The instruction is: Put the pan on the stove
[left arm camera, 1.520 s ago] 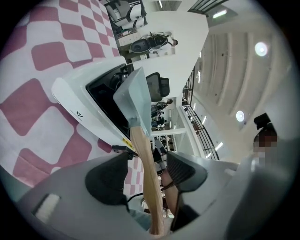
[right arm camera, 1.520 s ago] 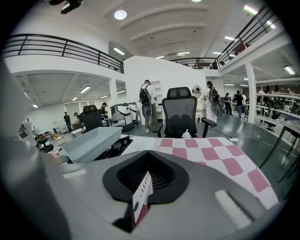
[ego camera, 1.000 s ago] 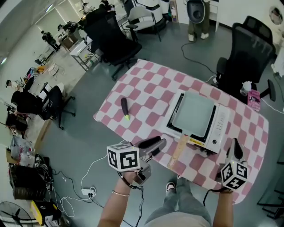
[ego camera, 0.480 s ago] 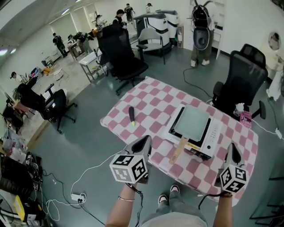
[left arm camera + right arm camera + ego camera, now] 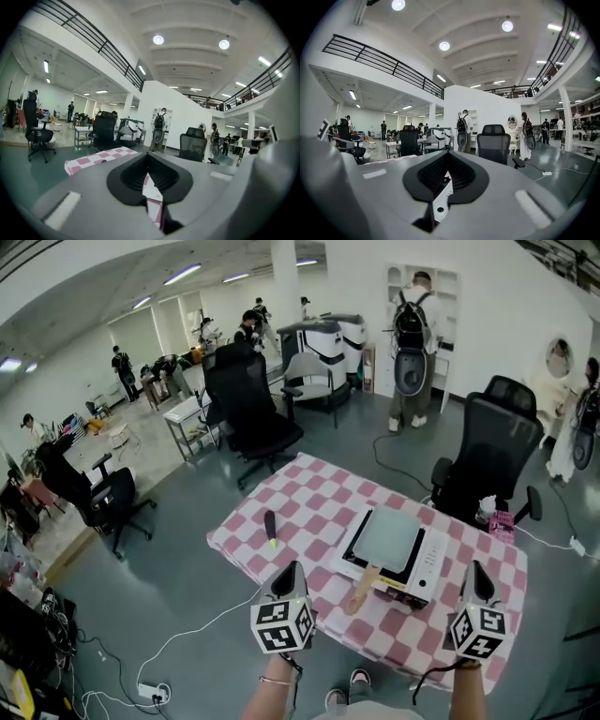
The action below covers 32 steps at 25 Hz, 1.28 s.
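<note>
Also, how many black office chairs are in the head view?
3 black chairs: one beyond the table's far left edge, one beyond its far right edge, one out at left. More may be hidden farther back.

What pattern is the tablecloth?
The tablecloth is pink-and-white checked; the head view shows it best.

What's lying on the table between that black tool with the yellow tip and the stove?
Nothing: in the head view, only bare checked tablecloth separates the tool from the stove.
</note>
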Motion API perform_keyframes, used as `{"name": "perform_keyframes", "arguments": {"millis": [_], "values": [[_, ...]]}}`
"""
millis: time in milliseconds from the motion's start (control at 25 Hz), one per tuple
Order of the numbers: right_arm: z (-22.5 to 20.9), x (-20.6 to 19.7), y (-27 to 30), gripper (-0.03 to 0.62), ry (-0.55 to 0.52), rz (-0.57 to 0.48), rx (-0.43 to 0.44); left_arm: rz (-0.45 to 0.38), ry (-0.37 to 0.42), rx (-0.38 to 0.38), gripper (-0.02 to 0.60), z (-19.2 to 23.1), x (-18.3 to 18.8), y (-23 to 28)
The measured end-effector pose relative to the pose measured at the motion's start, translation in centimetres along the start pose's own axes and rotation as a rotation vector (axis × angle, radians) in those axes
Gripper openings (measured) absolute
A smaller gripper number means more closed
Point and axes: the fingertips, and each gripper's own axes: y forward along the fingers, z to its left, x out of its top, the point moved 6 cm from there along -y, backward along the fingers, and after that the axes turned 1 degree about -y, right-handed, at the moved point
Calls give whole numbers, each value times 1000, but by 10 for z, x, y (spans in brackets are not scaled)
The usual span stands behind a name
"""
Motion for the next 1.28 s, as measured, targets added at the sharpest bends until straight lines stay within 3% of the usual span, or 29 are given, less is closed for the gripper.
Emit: {"name": "perform_keyframes", "arguments": {"millis": [560, 1280], "values": [[-4, -12, 6, 9, 23, 7, -7, 53, 18, -77, -2, -20, 3, 20], [-9, -15, 24, 9, 40, 26, 5, 102, 24, -77, -2, -23, -9, 39]]}}
